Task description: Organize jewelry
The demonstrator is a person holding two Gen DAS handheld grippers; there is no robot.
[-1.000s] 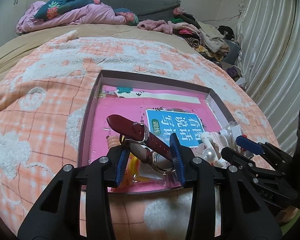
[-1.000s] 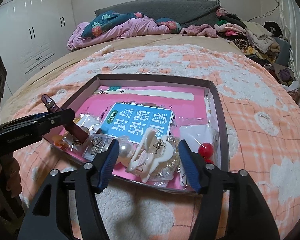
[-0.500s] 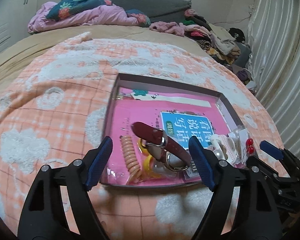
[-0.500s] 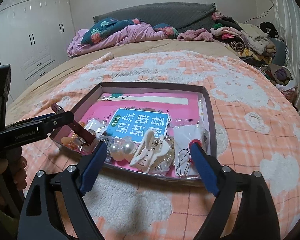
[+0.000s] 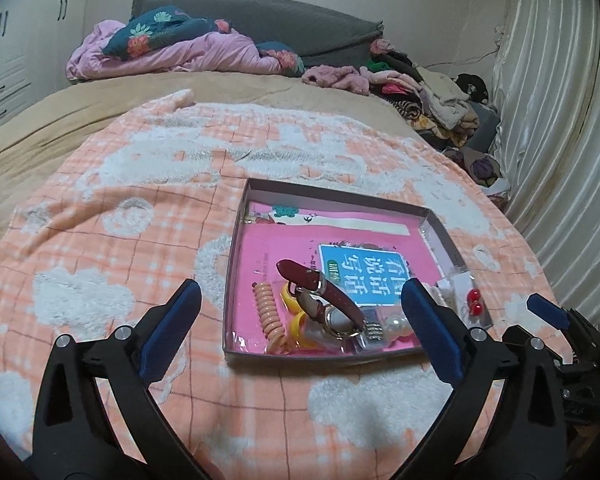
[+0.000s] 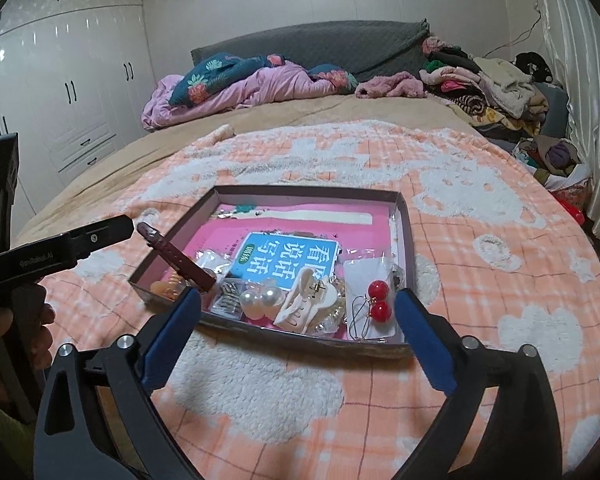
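Note:
A shallow box [image 5: 236,240] [image 6: 406,236] lies on the bed with a pink and blue booklet [image 5: 360,270] inside. A dark red strap watch [image 5: 320,292] [image 6: 172,254] lies at its near left, strap end sticking up over the rim. Beside it lie an orange coil hair tie [image 5: 269,312], pearls [image 6: 256,300], a white hair claw [image 6: 304,304] and red ball earrings [image 6: 378,298] [image 5: 475,304]. My left gripper [image 5: 300,324] is open and empty, in front of the box. My right gripper [image 6: 298,330] is open and empty, before the box's near edge.
The box rests on an orange and white checked blanket [image 5: 120,248]. Pink bedding [image 5: 172,52] and a pile of clothes [image 5: 428,96] lie at the head of the bed. Curtains [image 5: 560,120] hang at the right. White wardrobes [image 6: 60,92] stand at the left.
My left gripper has opened, let go of the red watch and pulled back from the box. The watch now lies in the box. My right gripper has opened wider and also drawn back.

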